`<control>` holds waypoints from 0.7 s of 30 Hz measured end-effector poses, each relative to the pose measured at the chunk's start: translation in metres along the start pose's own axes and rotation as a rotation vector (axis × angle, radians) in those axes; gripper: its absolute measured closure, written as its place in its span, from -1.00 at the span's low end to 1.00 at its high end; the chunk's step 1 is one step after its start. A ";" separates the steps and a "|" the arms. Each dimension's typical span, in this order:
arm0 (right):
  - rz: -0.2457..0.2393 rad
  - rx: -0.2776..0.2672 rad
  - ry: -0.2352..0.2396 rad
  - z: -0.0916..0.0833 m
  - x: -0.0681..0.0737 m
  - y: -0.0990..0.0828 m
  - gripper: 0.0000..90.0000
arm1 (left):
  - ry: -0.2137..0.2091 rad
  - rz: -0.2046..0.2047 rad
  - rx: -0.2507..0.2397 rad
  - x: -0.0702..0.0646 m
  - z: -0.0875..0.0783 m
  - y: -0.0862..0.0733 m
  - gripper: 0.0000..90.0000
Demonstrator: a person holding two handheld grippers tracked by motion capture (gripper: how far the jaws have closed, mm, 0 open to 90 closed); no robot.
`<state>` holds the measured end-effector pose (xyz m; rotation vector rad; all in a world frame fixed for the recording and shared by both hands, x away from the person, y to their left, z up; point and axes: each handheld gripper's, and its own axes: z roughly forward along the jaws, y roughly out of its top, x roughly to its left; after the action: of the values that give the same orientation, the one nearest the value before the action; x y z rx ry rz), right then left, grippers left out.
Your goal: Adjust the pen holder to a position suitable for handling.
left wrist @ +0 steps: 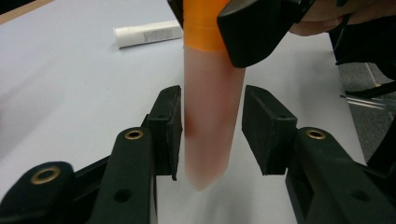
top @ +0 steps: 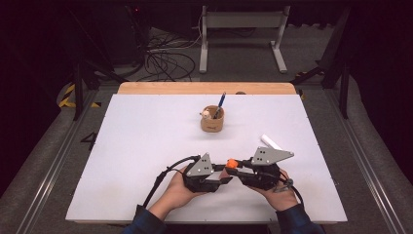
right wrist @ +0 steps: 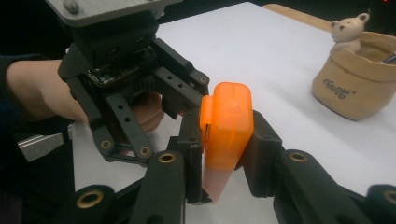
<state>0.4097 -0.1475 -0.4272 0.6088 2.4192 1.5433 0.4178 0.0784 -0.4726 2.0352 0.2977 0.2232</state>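
The right gripper (right wrist: 219, 154) pinches the marker's orange cap (right wrist: 227, 121) while the left gripper (left wrist: 212, 133), jaws spread around the pale barrel (left wrist: 210, 116), hasn't clamped; uncapping remains undone.

Two handheld tongs, left tongs (top: 225, 171) and right tongs (top: 234, 170), both matte black with skeletal linked arms. Each carries a grey three-cornered plate (top: 199, 165) on top, dotted with small screws. Brass-coloured rivets (left wrist: 134, 135) sit at the jaw pivots; flat black rubbery pads (left wrist: 169, 122) face inward at the tips. Exposed circuit board and ribbed housing behind the left tongs' linkage. Black cable (top: 163, 176) trails back from the left body. Dark blue sleeves (top: 144, 223) behind both tongs, at the wrists.
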 end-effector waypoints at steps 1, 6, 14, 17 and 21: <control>-0.003 0.000 0.001 0.000 0.000 0.000 0.60 | 0.002 0.002 0.001 0.000 0.000 0.000 0.38; -0.001 -0.015 0.008 0.000 0.000 0.000 0.60 | -0.004 0.000 -0.008 0.001 -0.001 0.001 0.45; 0.019 -0.032 0.014 0.000 -0.002 0.000 0.58 | 0.008 -0.010 -0.006 0.001 -0.002 0.002 0.46; 0.028 -0.053 0.005 -0.001 -0.002 0.000 0.52 | 0.016 -0.013 0.023 0.001 -0.001 0.002 0.47; 0.022 -0.066 0.006 -0.004 -0.003 0.000 0.58 | 0.018 -0.006 0.032 -0.001 0.001 0.002 0.47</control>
<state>0.4107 -0.1519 -0.4257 0.6203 2.3627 1.6292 0.4176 0.0770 -0.4714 2.0648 0.3207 0.2347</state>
